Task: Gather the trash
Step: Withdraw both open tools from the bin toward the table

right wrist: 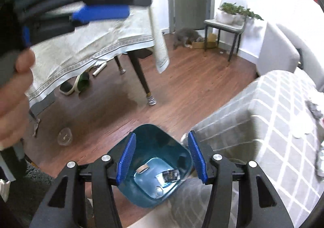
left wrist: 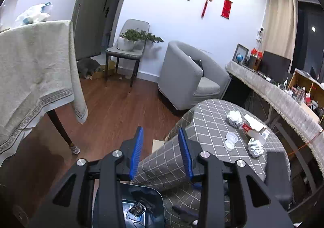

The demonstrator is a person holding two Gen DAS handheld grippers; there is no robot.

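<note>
Both tongs are empty — right tongs (right wrist: 161, 159) wide above the teal bin (right wrist: 154, 169), left tongs (left wrist: 161, 154) narrower. Drop looks done; next, reach for a foil ball (left wrist: 255, 147) on the checked surface (left wrist: 210, 118).

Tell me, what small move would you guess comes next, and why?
Probably the right claw, open and empty above the blue bin, swings back to the checked table. The bin already holds a few scraps, while crumpled foil balls, plastic lids and a small carton lie there uncollected.
</note>
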